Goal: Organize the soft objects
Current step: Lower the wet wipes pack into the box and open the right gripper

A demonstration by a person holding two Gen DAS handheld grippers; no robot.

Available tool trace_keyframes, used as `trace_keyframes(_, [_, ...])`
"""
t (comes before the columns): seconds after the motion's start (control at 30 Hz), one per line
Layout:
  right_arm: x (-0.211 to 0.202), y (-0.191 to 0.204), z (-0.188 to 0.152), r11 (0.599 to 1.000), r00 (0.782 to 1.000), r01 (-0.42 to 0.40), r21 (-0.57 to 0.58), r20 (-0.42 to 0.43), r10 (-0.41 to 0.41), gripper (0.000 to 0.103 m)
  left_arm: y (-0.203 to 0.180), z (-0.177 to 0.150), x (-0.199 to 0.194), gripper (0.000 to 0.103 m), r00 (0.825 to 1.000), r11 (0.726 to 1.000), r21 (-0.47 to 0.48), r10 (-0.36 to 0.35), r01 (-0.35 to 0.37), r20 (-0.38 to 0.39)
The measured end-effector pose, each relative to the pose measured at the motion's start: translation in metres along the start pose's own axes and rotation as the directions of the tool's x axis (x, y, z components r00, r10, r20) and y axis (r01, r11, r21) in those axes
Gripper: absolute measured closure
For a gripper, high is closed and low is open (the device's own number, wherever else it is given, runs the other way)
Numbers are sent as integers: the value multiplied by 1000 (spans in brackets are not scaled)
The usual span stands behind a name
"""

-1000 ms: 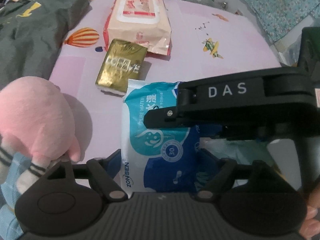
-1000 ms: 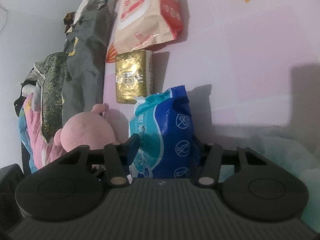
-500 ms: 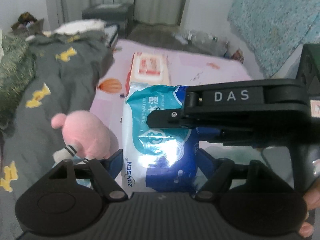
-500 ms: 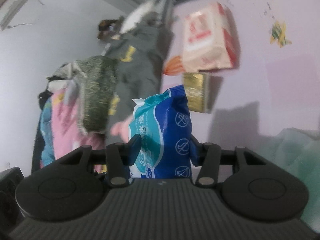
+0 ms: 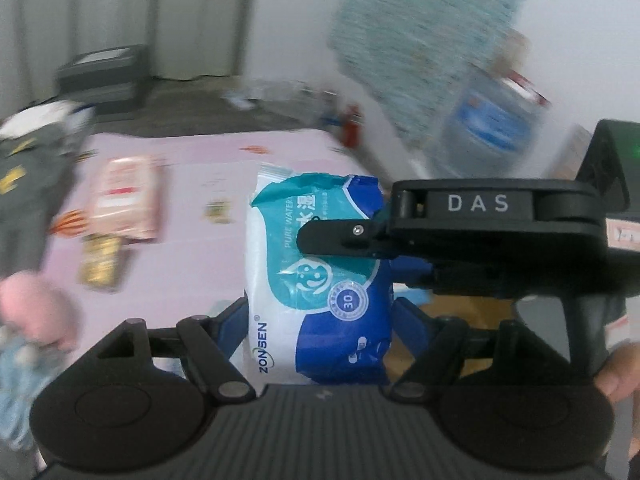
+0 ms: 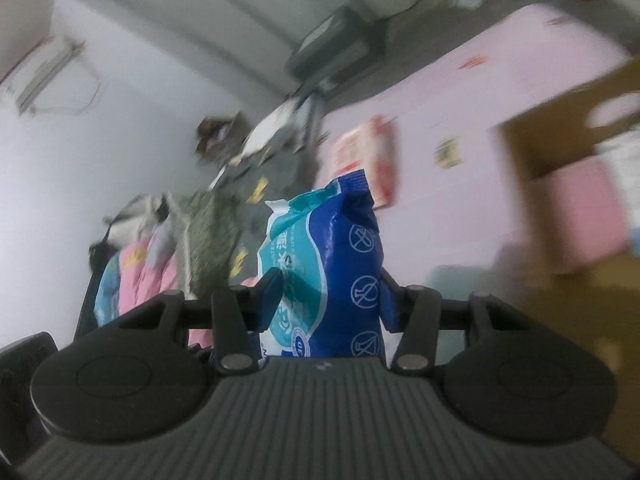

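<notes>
Wipes pack (image 5: 316, 280) is clamped by both grippers, left (image 5: 318, 316) and right (image 6: 326, 300) (crosswise), long axis upright; cardboard box (image 6: 560, 200) lies rightward.

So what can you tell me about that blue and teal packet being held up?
The wet wipes pack is a soft, glossy plastic pouch, white and teal on its front, deep blue on its side, printed with ZONSEN, PURE WATER, a smiling face and a 30 badge. Its crimped top edge points away. It is upright, lifted clear of the pink bedsheet. The left gripper squeezes its wide faces; the right gripper clamps its narrower sides, so both hold it.
</notes>
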State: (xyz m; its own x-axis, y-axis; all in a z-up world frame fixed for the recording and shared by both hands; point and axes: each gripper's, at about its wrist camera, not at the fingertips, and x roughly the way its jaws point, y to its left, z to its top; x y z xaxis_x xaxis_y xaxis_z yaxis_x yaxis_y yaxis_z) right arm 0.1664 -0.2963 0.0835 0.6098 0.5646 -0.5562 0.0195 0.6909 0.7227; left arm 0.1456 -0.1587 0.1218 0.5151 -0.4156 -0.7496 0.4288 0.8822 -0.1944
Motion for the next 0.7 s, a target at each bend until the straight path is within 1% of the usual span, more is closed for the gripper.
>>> trace_keyframes(0.07, [-29,-27,3,999,999,29,32,38,-31,55,-29,2,19,26,999,998,41,-43,44,-27])
trace_keyframes(0.13, [-52,-54,6,996,996,58,72,59,-62,55,-53,2,38,26,995,995,64,-78,82,-63])
trace_keyframes(0.23, [-74,-93,9,988,992,98,116,63,-106,55,-80,1,70,26,983,988,75,-123,135,-138])
trace_keyframes(0.3, [-80,-118,12,985,992,115,130,44,-121,55,-90,0,91,26,974,985,86,-131,149,-187])
trace_keyframes(0.37, [-79,-142,10,982,993,111,153,9,-114,55,-93,-2,110,26,965,985,95,-121,147,-234])
trace_keyframes(0.43, [-67,-166,9,978,994,112,176,-34,-108,55,-90,-6,116,29,960,985,94,-114,142,-255])
trace_keyframes(0.5, [-50,-190,6,973,988,144,178,-88,-130,54,-85,-9,116,28,962,985,102,-111,140,-250])
trace_keyframes(0.57, [-31,-207,-1,962,980,175,209,-131,-150,54,-83,-9,112,28,965,984,117,-105,136,-239])
trace_keyframes(0.63, [-17,-219,-6,950,963,248,190,-158,-219,54,-77,-10,104,28,970,984,122,-100,129,-221])
trace_keyframes(0.7, [-12,-231,-13,944,961,245,221,-186,-206,55,-65,-9,90,28,975,986,117,-98,123,-201])
